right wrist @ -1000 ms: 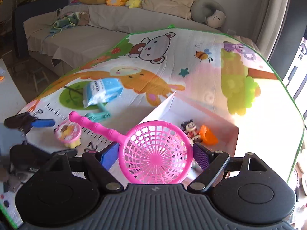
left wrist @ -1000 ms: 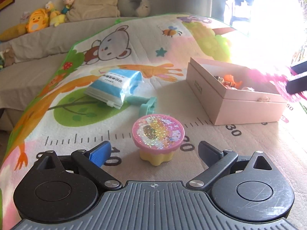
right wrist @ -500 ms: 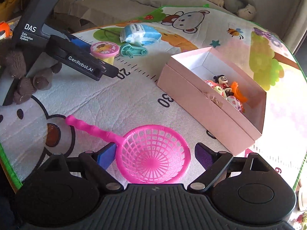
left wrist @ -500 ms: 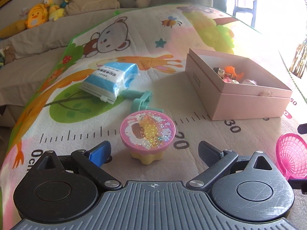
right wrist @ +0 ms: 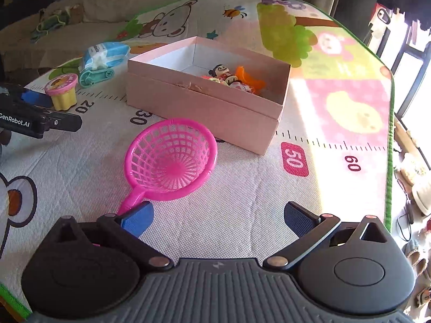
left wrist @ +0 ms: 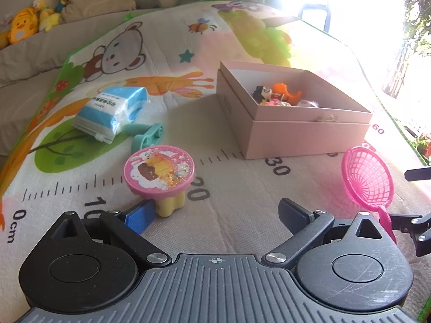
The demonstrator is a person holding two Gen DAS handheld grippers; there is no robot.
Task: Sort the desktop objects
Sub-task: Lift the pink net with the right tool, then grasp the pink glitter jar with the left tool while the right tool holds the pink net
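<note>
A pink box (left wrist: pixel 309 132) (right wrist: pixel 204 105) on the mat holds several small toys. A pink net scoop (right wrist: pixel 172 158) (left wrist: pixel 367 177) lies on the mat in front of the box. My right gripper (right wrist: pixel 218 218) is open and empty just behind the scoop, its left finger beside the scoop's handle. A pink-topped yellow toy cup (left wrist: pixel 160 177) (right wrist: pixel 62 91) stands left of the box. My left gripper (left wrist: pixel 215 215) is open, its left fingertip touching the cup's base. A blue tissue pack (left wrist: pixel 113 110) and a teal toy (left wrist: pixel 148 134) lie farther back.
The patterned play mat (right wrist: pixel 336 107) covers the table, with a ruler strip along it. A sofa with plush toys (left wrist: pixel 24 24) stands behind. The mat's green edge (right wrist: pixel 389 161) runs along the right side, with a drop beyond it.
My right gripper has swung away from the box, come down to the mat and opened, letting go of the pink scoop. My left gripper has moved closer to the toy cup.
</note>
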